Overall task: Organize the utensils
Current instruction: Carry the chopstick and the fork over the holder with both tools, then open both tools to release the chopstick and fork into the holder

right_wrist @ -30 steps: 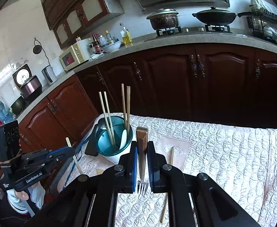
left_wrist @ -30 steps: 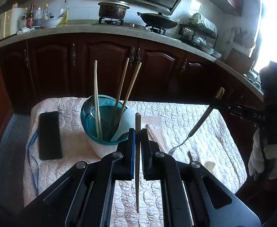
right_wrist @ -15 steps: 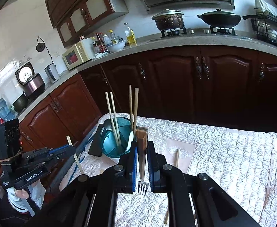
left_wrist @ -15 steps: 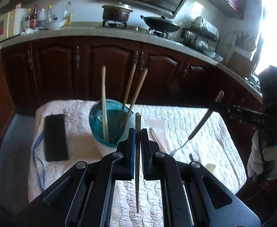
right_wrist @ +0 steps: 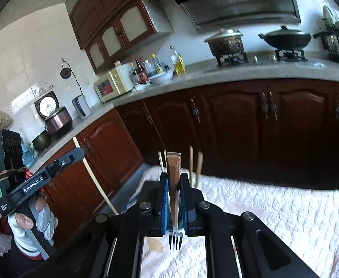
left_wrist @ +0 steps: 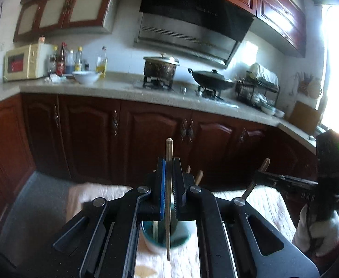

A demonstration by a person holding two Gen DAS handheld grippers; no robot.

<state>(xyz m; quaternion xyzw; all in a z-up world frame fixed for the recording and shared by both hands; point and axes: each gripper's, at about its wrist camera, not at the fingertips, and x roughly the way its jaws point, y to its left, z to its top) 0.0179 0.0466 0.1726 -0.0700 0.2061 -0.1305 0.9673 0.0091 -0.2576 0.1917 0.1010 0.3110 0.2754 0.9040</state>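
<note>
Utensils first: you hold one chopstick [left_wrist: 168, 199] upright in your left gripper [left_wrist: 168, 173], its fingers clamped on the shaft, and one wooden-handled fork [right_wrist: 174, 194] in your right gripper [right_wrist: 174, 187], fingers closed on the handle with the tines hanging down at 6 o'clock. In the right wrist view you can count four more chopsticks [right_wrist: 199, 165] poking up behind the fingers at 12 o'clock. They stand in the teal cup [left_wrist: 164, 238], which the left wrist view shows directly under your held chopstick, mostly hidden by the gripper's body. A tan scrap [right_wrist: 155, 244] lies on the cloth at 7 o'clock of the fork tines; what it is you cannot tell.

Each camera catches the other gripper: your right one sits at 3 o'clock in the left view, and your left one at 9 o'clock in the right view, both in white-gloved hands.

The cup rests on a pale quilted cloth [right_wrist: 273, 213] covering the table. Beyond it runs a row of dark red-brown cabinets [left_wrist: 146, 136] under a stone counter [left_wrist: 113, 88] carrying one lidded pot [left_wrist: 160, 67], one wok [left_wrist: 212, 78], one microwave [left_wrist: 23, 61], one white bowl [left_wrist: 86, 77], several bottles and a dish rack [left_wrist: 258, 88].
</note>
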